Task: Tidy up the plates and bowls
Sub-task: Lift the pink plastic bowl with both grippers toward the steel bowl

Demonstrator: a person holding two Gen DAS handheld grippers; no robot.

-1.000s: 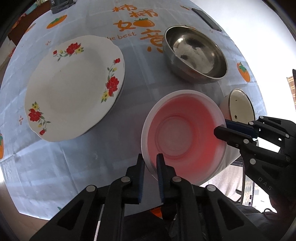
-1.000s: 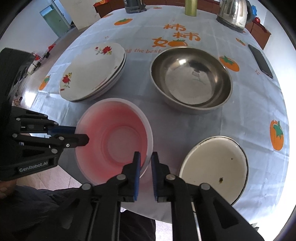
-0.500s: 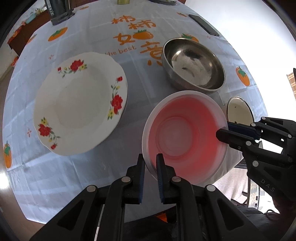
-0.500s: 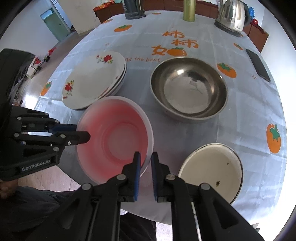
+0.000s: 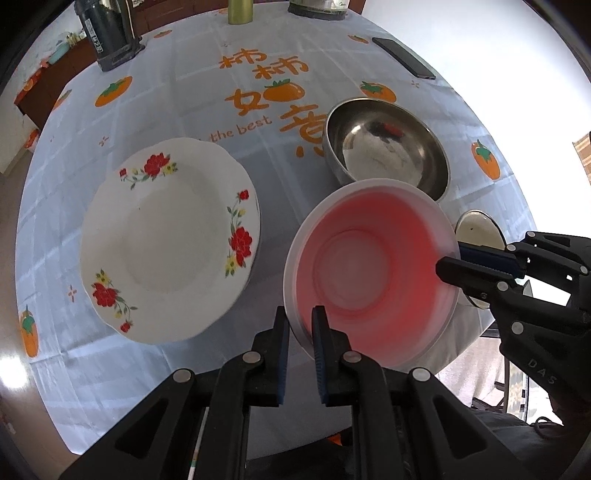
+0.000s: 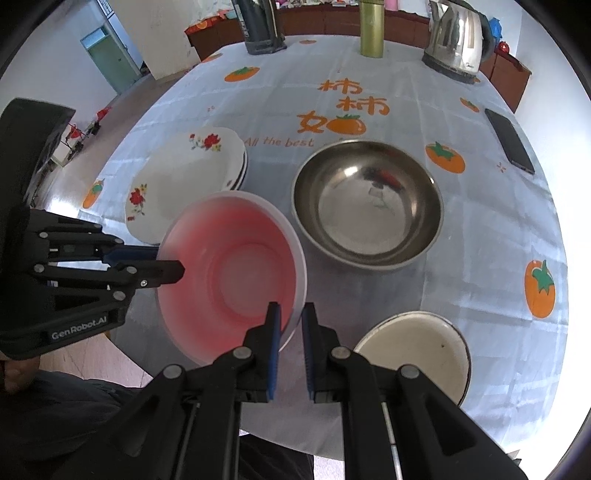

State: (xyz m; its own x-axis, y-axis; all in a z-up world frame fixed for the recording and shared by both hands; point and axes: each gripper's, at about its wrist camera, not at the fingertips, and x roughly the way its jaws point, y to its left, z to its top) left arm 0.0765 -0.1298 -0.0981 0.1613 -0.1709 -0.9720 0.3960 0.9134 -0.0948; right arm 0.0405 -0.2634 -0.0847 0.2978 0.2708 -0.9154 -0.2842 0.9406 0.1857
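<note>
Both grippers hold a pink plastic bowl (image 5: 373,269) above the table's near edge; it also shows in the right wrist view (image 6: 232,273). My left gripper (image 5: 300,321) is shut on its near-left rim. My right gripper (image 6: 291,317) is shut on the opposite rim, and it shows from the side in the left wrist view (image 5: 448,267). A stack of white flowered plates (image 5: 170,236) lies to the left. A steel bowl (image 6: 367,203) sits behind the pink bowl. A small cream enamel bowl (image 6: 413,350) sits near the right edge.
The round table (image 6: 480,236) has a pale blue cloth with orange persimmon prints. A black phone (image 6: 509,140) lies at the far right. A kettle (image 6: 456,40), a green bottle (image 6: 371,27) and a dark jug (image 6: 260,26) stand along the far edge.
Both grippers have lifted the pink bowl higher off the table, so the plates and bowls below look smaller and farther. The grips have not changed.
</note>
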